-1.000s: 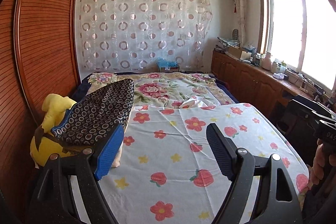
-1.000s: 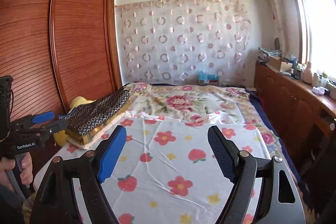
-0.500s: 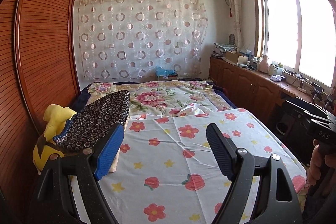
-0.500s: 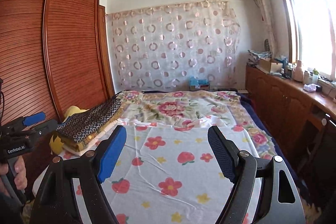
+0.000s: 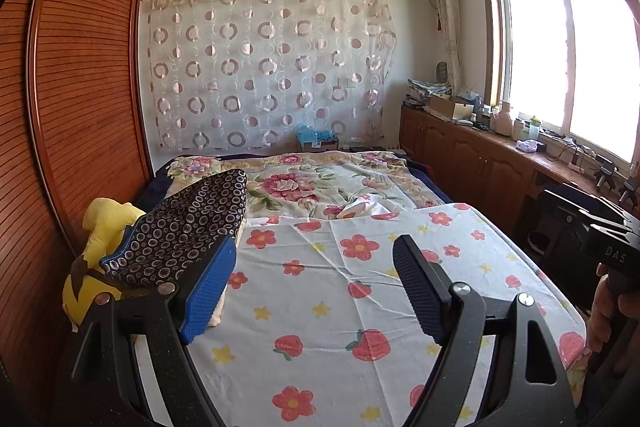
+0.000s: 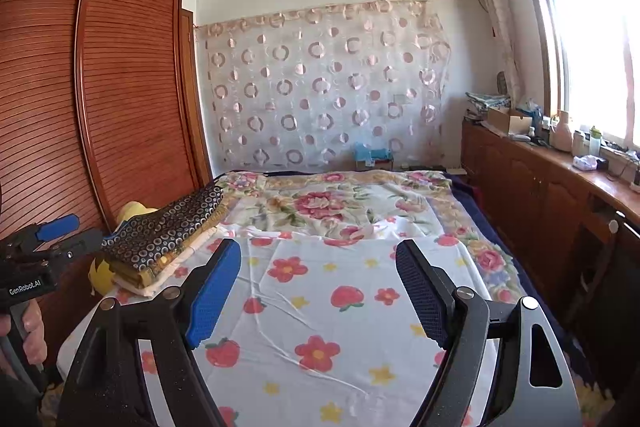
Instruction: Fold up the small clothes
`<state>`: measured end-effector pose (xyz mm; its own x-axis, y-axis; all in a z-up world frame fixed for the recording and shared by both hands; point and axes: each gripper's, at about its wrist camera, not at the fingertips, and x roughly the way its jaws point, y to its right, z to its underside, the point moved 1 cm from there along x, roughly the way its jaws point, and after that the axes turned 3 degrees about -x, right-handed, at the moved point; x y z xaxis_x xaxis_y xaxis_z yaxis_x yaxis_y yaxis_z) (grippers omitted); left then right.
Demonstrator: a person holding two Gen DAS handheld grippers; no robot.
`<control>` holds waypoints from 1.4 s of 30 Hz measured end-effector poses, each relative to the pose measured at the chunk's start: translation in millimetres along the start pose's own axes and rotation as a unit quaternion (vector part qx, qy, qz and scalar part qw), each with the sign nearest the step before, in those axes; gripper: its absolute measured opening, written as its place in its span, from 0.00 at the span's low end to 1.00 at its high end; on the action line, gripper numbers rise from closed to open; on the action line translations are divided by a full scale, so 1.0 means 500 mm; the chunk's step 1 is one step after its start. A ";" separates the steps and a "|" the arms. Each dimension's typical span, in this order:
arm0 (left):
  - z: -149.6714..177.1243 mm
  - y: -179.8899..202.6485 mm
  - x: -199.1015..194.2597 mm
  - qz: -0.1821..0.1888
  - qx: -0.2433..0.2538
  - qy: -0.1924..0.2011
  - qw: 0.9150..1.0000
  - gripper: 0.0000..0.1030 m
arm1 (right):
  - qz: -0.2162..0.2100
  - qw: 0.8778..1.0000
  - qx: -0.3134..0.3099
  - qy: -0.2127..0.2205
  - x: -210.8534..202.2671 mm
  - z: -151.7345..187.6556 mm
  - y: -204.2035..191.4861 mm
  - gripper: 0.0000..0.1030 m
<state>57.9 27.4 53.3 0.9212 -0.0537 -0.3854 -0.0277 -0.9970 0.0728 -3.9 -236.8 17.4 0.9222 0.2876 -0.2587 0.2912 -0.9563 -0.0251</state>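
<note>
Left wrist view: the left gripper [image 5: 314, 291] is seen raised higher above the flowered sheet [image 5: 360, 307] than a second ago, its jaws spread wide and holding nothing; more wall and ceiling are now taken in. Right wrist view: the right gripper [image 6: 318, 291] has likewise been lifted, jaws parted and empty; the folded clothes [image 6: 168, 231] are stacked at the bed's left edge, the dark ring-patterned piece on top, beside a yellow plush toy [image 5: 96, 263]. No unfolded garment is visible on the sheet; the fold is judged complete and both tools withdrawn.
</note>
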 end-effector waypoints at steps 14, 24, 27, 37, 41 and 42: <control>0.000 -0.001 0.000 -0.001 0.000 0.000 1.000 0.79 | 0.000 1.000 -0.001 -0.001 -0.001 -0.002 0.008 0.79; 0.001 -0.002 0.001 -0.001 0.000 0.000 1.000 0.79 | -0.001 1.000 -0.002 -0.002 0.002 -0.003 0.019 0.79; 0.001 -0.002 0.001 -0.001 0.000 0.000 1.000 0.79 | -0.001 1.000 -0.002 -0.003 0.003 -0.003 0.020 0.79; 0.001 -0.003 0.001 -0.001 0.000 0.000 1.000 0.79 | -0.002 1.000 -0.002 -0.003 0.004 -0.003 0.027 0.79; 0.001 -0.003 0.001 -0.001 0.000 0.000 1.000 0.79 | -0.002 1.000 -0.002 -0.003 0.005 -0.003 0.031 0.79; 0.001 -0.003 0.001 -0.001 0.000 0.000 1.000 0.79 | -0.002 1.000 -0.002 -0.003 0.005 -0.003 0.031 0.79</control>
<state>58.1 28.8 52.6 0.9212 -0.0521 -0.3856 -0.0260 -0.9970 0.0726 3.5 -251.0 17.7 0.9192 0.2915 -0.2649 0.2964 -0.9548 -0.0221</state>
